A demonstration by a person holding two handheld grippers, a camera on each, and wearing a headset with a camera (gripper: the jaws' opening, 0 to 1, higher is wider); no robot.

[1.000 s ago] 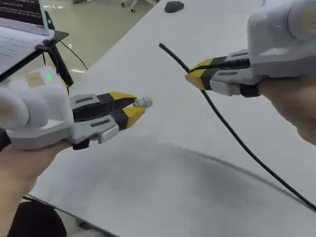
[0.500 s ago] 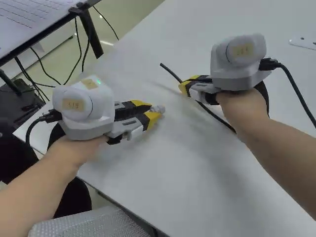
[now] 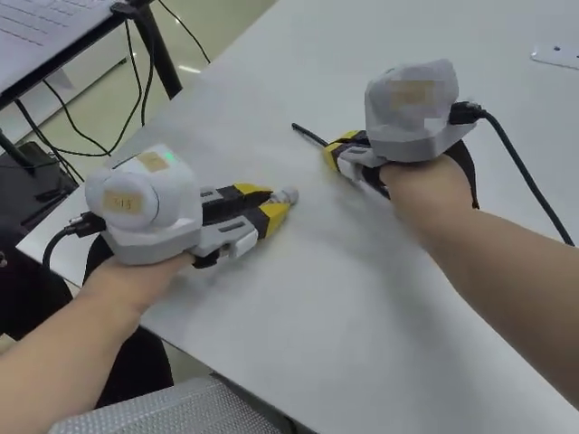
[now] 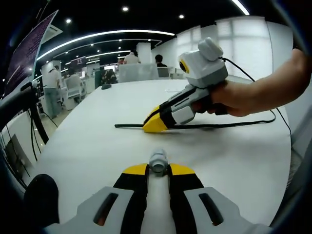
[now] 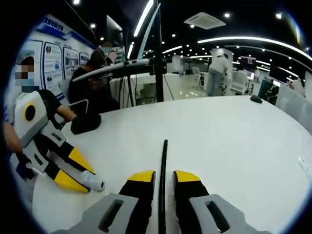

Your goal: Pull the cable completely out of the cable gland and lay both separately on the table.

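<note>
cable [image 5: 163,165] on white table [image 3: 362,307] | cable gland [image 4: 157,160] in left tool [image 3: 270,204] | lit office

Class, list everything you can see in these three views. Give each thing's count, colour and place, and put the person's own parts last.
cable gland: one, pale grey, at the left claw's tips, low over the table
cable: one, black, between the right claw's jaws, low on the table
table: one, white, under both claws
laptop: one, white, beyond the table's left edge
chair: one, grey, at the table's near edge
left claw: one, yellow and black, shut on the cable gland
right claw: one, yellow and black, shut on the cable
</note>
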